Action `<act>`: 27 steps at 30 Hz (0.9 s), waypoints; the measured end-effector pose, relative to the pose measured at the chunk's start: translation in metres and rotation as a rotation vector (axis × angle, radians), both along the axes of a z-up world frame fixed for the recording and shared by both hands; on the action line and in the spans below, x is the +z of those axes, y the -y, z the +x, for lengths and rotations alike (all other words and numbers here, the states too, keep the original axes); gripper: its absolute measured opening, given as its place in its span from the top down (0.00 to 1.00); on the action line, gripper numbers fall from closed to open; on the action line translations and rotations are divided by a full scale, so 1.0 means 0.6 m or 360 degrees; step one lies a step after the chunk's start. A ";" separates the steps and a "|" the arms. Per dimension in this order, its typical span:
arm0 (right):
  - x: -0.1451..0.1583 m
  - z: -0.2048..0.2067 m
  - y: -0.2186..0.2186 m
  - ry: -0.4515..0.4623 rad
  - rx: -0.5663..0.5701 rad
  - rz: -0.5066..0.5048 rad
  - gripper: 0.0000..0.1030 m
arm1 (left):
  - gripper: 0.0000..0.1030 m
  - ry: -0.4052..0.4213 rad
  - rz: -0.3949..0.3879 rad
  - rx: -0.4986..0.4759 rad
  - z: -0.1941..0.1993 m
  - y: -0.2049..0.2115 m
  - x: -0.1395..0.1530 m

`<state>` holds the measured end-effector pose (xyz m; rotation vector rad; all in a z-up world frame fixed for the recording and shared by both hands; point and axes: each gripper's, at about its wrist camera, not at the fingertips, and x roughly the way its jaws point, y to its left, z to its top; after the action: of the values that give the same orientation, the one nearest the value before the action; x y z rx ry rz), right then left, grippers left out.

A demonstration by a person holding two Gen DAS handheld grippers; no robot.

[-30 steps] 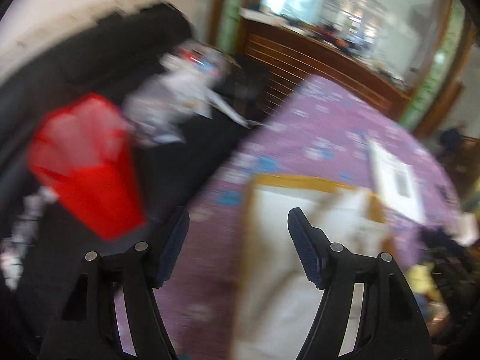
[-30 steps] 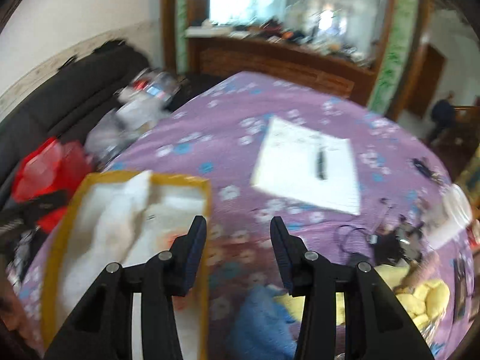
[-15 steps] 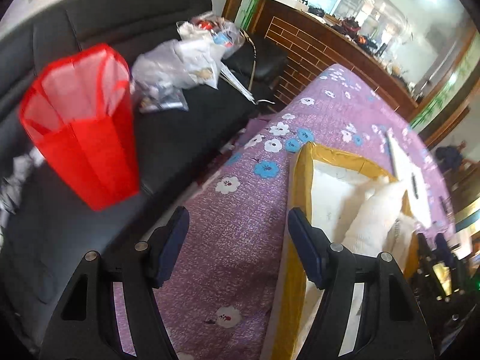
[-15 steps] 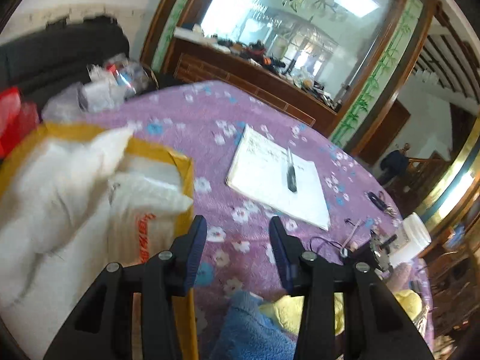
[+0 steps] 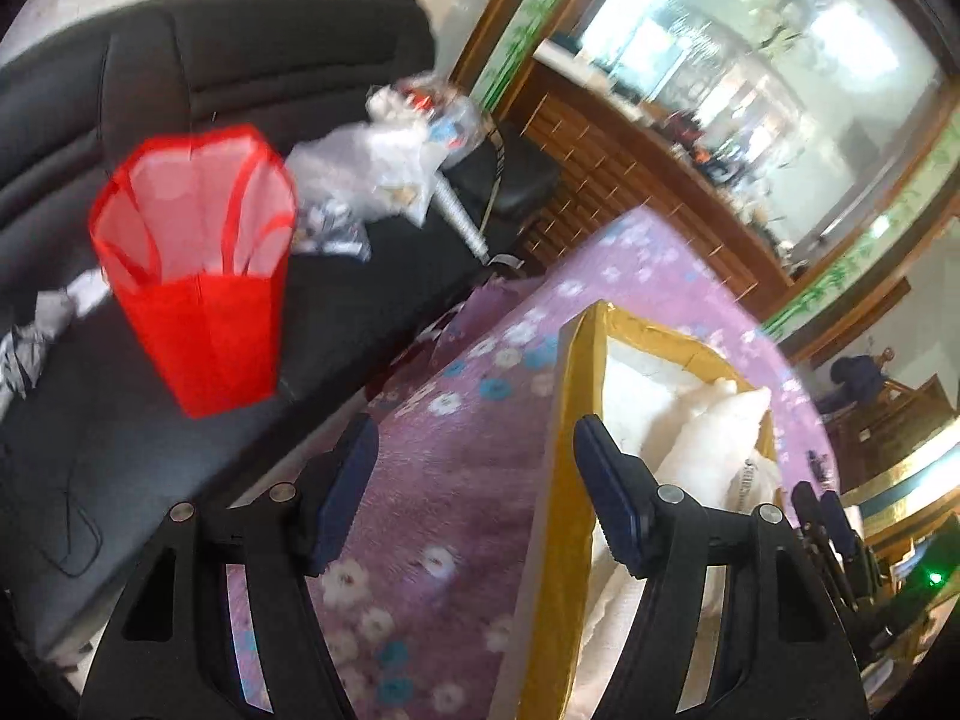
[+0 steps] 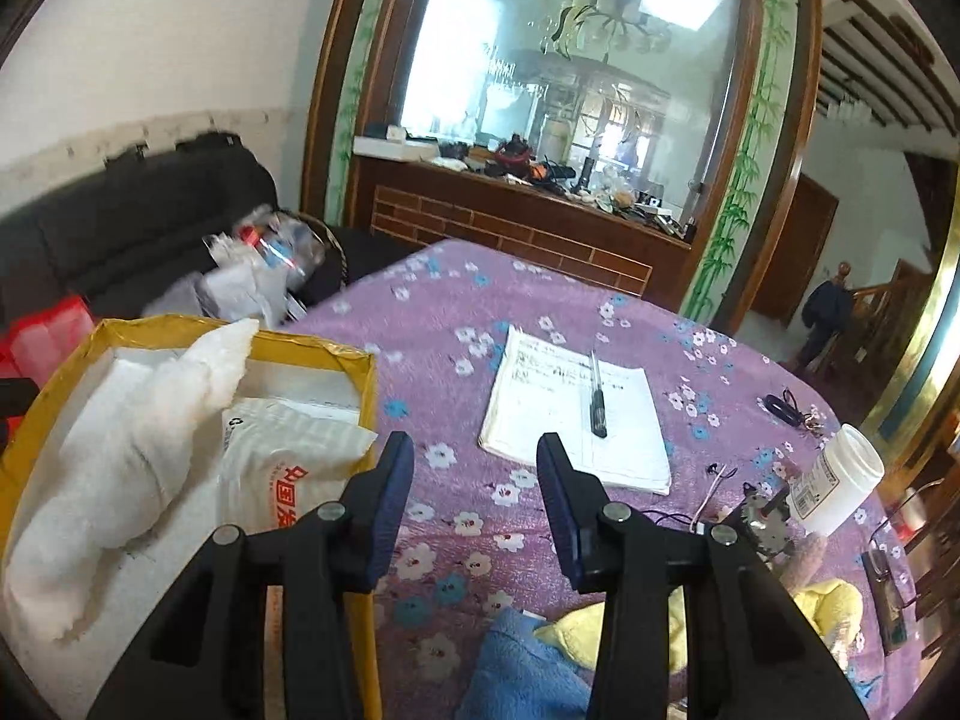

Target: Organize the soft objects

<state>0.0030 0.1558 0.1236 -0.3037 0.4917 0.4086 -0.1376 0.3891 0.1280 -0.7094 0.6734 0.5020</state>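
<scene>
Both grippers hang empty over the purple floral tablecloth (image 6: pixel 480 300): the left gripper (image 5: pixel 474 480), jaws wide, at lower centre beside the yellow-rimmed box (image 5: pixel 564 420); the right gripper (image 6: pixel 474 480), jaws narrowly parted, touching nothing.

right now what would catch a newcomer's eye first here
The bright red mesh basket on the dark sofa stands out most. Next, the yellow box on the purple flowered tablecloth, with a white towel poking out. Both claws are empty.

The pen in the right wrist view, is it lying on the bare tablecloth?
No, the pen lies on top of the white notepad, which rests on the purple tablecloth.
</scene>
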 end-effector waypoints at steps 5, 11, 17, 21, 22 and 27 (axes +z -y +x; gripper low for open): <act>0.080 -0.023 0.080 0.0016 -0.0042 0.0103 0.60 | 0.34 0.0121 0.0051 -0.0157 -0.003 0.072 0.090; 0.120 -0.036 0.257 0.0026 -0.0314 0.0177 0.60 | 0.34 0.0206 0.0055 -0.0517 0.053 0.228 0.137; 0.129 -0.067 0.480 0.0048 -0.0728 0.0182 0.60 | 0.34 0.0208 -0.0039 -0.0972 0.143 0.433 0.131; 0.118 -0.102 0.617 0.0056 -0.0995 0.0141 0.60 | 0.34 0.0182 -0.0092 -0.1294 0.185 0.598 0.111; 0.112 -0.113 0.655 0.0052 -0.1073 0.0129 0.60 | 0.34 0.0173 -0.0096 -0.1347 0.191 0.633 0.107; 0.064 -0.146 0.790 -0.0020 -0.1306 0.0064 0.59 | 0.34 0.0040 -0.0203 -0.1644 0.222 0.815 0.023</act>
<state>-0.0846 -0.3181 0.1621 -0.0425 0.5752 -0.3777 -0.0042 -0.0999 0.1415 -0.4003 0.9473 -0.5019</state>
